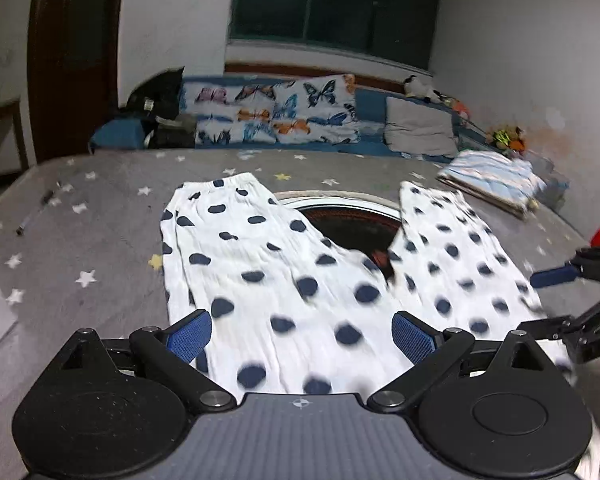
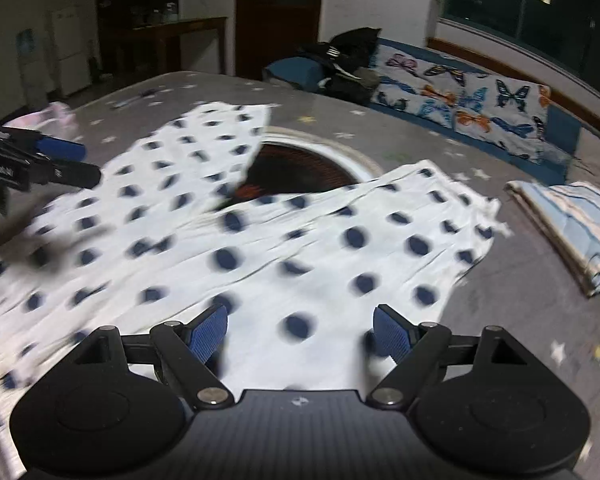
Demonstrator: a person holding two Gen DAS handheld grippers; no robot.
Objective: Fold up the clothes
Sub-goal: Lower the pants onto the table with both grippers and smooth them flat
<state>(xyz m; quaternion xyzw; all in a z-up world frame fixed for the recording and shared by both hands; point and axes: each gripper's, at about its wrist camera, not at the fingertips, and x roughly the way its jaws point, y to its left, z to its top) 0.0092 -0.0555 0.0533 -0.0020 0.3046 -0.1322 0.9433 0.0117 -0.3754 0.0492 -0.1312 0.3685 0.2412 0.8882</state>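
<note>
- On the grey star-printed tabletop (image 1: 100, 208), white trousers with navy dots (image 1: 284, 280) lie flat, legs fanned outward.
- Left gripper (image 1: 302, 338) hovers over the near end, fingers wide apart, empty.
- Right gripper (image 2: 300, 334) likewise spread, holding nothing, above the right leg.

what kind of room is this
Most likely a living room in a home, at night. A sofa with a butterfly-print blanket lines the wall under a dark window, and polka-dot trousers lie spread on a star-patterned table.
</note>
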